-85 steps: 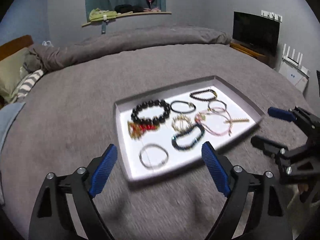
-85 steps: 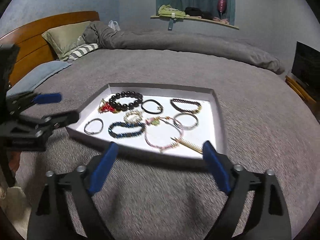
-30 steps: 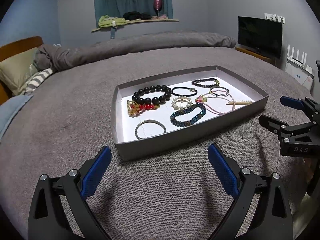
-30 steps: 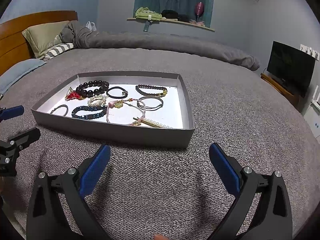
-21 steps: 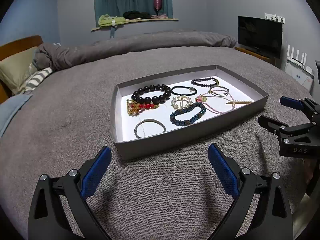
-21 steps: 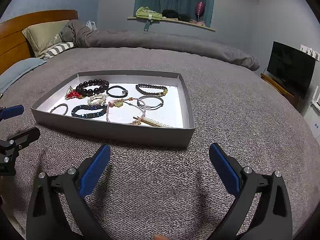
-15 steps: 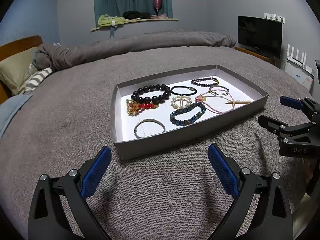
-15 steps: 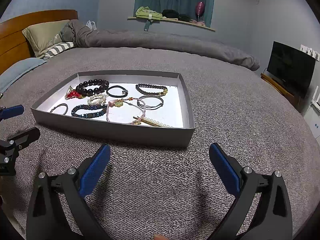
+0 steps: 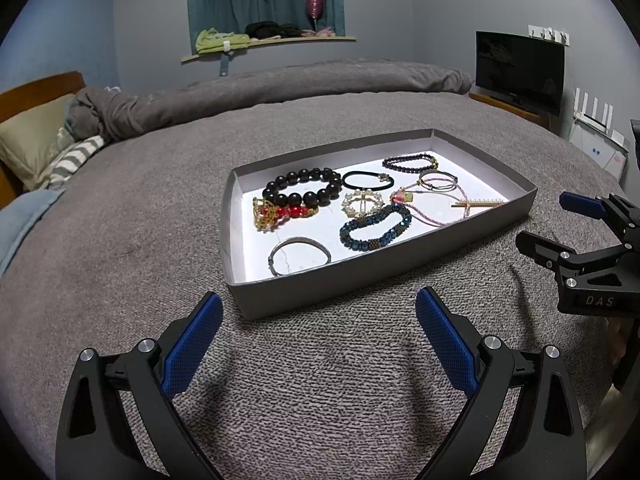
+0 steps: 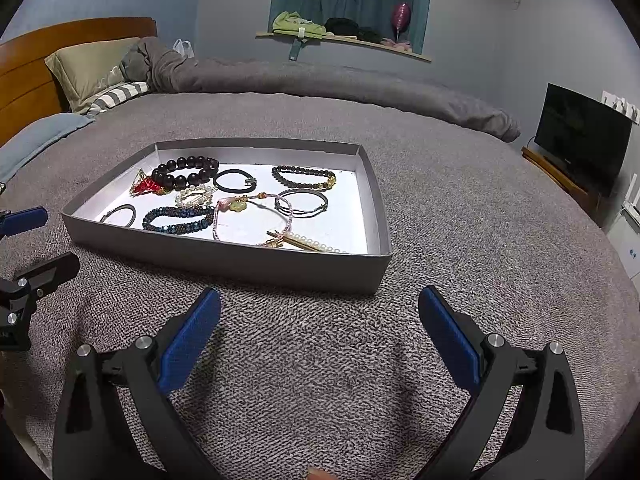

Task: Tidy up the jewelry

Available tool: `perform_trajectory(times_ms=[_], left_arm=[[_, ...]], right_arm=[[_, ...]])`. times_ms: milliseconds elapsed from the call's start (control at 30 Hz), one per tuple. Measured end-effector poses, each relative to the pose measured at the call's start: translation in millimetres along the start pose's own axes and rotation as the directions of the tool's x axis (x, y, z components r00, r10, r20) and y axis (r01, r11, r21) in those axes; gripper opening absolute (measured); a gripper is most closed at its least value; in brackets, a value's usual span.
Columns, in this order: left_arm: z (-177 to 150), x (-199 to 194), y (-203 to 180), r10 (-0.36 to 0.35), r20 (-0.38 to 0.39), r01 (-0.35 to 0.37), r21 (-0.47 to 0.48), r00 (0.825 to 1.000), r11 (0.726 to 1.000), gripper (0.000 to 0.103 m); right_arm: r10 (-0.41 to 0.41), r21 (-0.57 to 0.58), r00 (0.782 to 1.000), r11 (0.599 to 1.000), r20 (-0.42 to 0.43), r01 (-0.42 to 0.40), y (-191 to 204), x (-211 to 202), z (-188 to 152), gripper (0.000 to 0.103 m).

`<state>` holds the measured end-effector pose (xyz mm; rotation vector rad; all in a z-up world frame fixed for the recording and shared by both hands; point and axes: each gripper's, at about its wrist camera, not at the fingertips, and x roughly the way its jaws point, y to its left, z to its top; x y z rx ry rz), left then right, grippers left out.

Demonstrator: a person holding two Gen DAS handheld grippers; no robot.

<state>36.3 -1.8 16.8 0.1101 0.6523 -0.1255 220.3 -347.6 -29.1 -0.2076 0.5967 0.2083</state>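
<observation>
Both the left gripper (image 9: 318,316) and the right gripper (image 10: 320,312) hover with jaws wide apart and empty over a grey bedspread (image 9: 320,380), just ahead of them a shallow grey tray (image 9: 360,276) holding bracelets (image 9: 302,190) laid flat.

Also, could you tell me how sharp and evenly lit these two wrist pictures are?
Left wrist view: sharp, fisheye-bent bed edge, dim room, the tray floor bright white, soft shadow under the left tool. Right wrist view: equally sharp, dark vignette corners, tray floor again brightest, faint shadows under the right tool.
</observation>
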Motion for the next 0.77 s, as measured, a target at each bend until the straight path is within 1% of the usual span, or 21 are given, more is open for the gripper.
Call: perform_trajectory(times_ms=[233,367,433,667,767], left_arm=[[0.0,1.1,0.7,0.006,0.012,-0.006,0.018,1.0,1.0,0.098],[-0.4,2.8,-1.9,-0.022,0.0,0.022,0.046,1.0,0.999,0.098],[-1.0,3.3,-3.5,-0.022,-0.005,0.022,0.054,1.0,0.998,0.098],[-1.3,6.4,0.3,-0.016,-0.035,0.017,0.033,0.999,0.999,0.098],[0.8,2.5,4.8,0.0,-0.038,0.001,0.025,0.999,1.0,0.098]], right_arm=[[-0.002,-0.001,1.0,1.0,-0.001,0.002,-0.2,1.0,-0.2,0.098],[-0.002,-0.001,1.0,1.0,-0.005,0.002,-0.5,1.7,-0.3,0.098],[-0.004,-0.002,1.0,1.0,-0.007,0.004,-0.4,2.3,-0.2,0.098],[-0.005,0.0,1.0,1.0,-0.008,0.005,-0.9,2.2,0.2,0.098],[-0.001,0.021,1.0,1.0,0.005,0.001,-7.2,-1.1,4.4,0.098]])
